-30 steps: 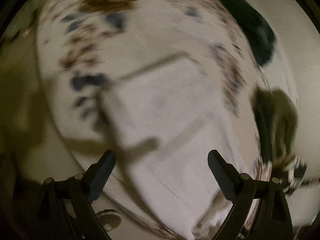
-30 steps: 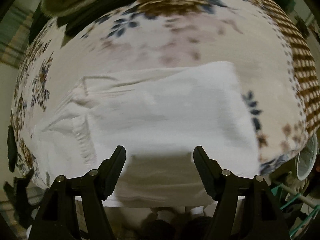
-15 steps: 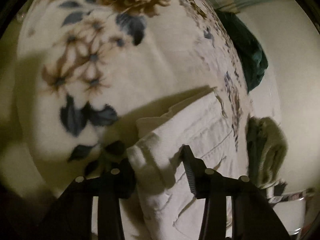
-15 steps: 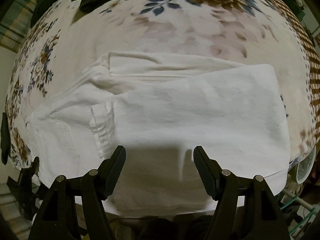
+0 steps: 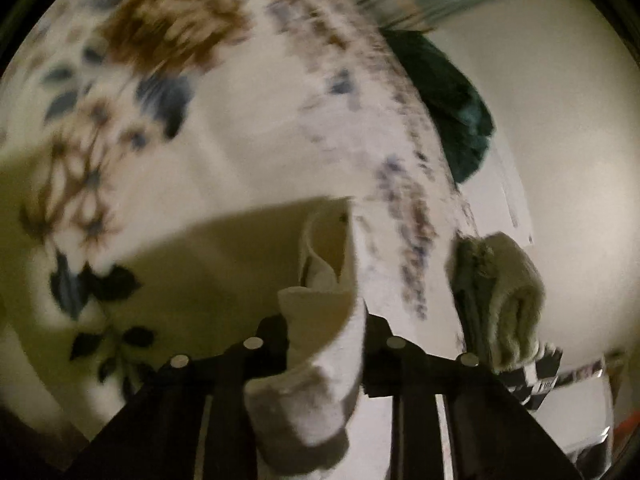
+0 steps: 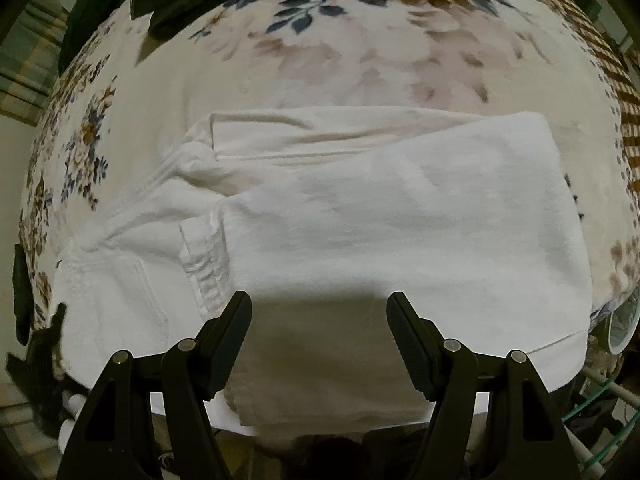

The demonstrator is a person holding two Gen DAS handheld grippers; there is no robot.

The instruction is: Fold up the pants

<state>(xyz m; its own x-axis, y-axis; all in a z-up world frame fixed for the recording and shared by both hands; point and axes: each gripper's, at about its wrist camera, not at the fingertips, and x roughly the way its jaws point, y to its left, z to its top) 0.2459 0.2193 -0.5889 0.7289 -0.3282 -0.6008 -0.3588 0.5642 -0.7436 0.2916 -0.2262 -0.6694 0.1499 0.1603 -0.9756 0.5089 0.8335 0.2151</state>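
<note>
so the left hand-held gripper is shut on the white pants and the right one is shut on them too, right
Not quite. The right hand-held gripper is open above the white pants, gripping nothing, as the right wrist view shows. The left hand-held gripper is indeed shut on the pants.

Floral blanket [image 6: 360, 52] under folded white pants [image 6: 400, 232]

Matt white cotton pants [image 6: 400, 216] lie on a soft fleecy floral blanket [image 6: 360, 52]
</note>
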